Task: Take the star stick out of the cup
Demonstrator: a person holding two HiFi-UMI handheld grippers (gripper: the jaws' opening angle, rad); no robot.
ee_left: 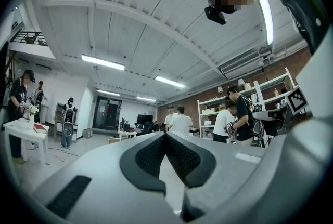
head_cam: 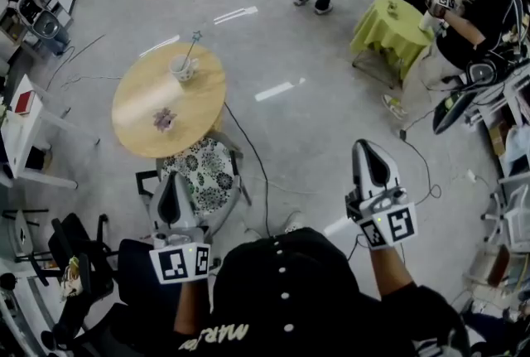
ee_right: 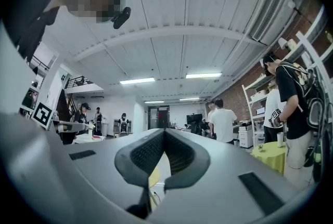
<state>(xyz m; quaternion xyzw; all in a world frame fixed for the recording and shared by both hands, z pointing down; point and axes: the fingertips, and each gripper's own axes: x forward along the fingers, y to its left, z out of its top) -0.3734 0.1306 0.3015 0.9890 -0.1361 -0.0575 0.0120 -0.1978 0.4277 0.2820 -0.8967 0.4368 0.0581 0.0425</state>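
Head view, tabletop: round pale wooden tabletop (head_cam: pixel 137 111), at 10 o'clock from the frame's middle, on a grey floor.
Head view, cup: white cup (head_cam: pixel 182 69), upright on the tabletop near its 1 o'clock edge.
Head view, star stick: thin star stick with a pale star on top (head_cam: pixel 194 43), standing in the cup and leaning toward 1 o'clock, star clear of the rim.
Head view, small item: small purplish object (head_cam: pixel 164 119), on the tabletop at 6 o'clock of the cup; its kind cannot be told.
Head view, chair: chair with a black-and-white flowered seat (head_cam: pixel 203 167), at the tabletop's 5 o'clock edge.
Head view, left gripper: grey left gripper (head_cam: pixel 171 179), at 7 o'clock, tip toward 12 o'clock, over the chair, well apart from the cup.
Head view, right gripper: grey right gripper (head_cam: pixel 365 145), at 4 o'clock, over the floor, well apart from the tabletop.
Head view, side table: table under a yellow-green cloth (head_cam: pixel 389 28), at 2 o'clock, people beside it.
Left gripper view, fingers: dark ribbed fingers (ee_left: pixel 148 154) clenched, pads meeting at the tip, nothing between them.
Left gripper view, backdrop: ceiling strip lights at 12 o'clock, people and shelves at 3 o'clock.
Right gripper view, fingers: dark ribbed fingers (ee_right: pixel 148 153) clenched tip to tip, nothing held.
Right gripper view, backdrop: the yellow-green cloth table at 4 o'clock, people standing at 3 and 9 o'clock.
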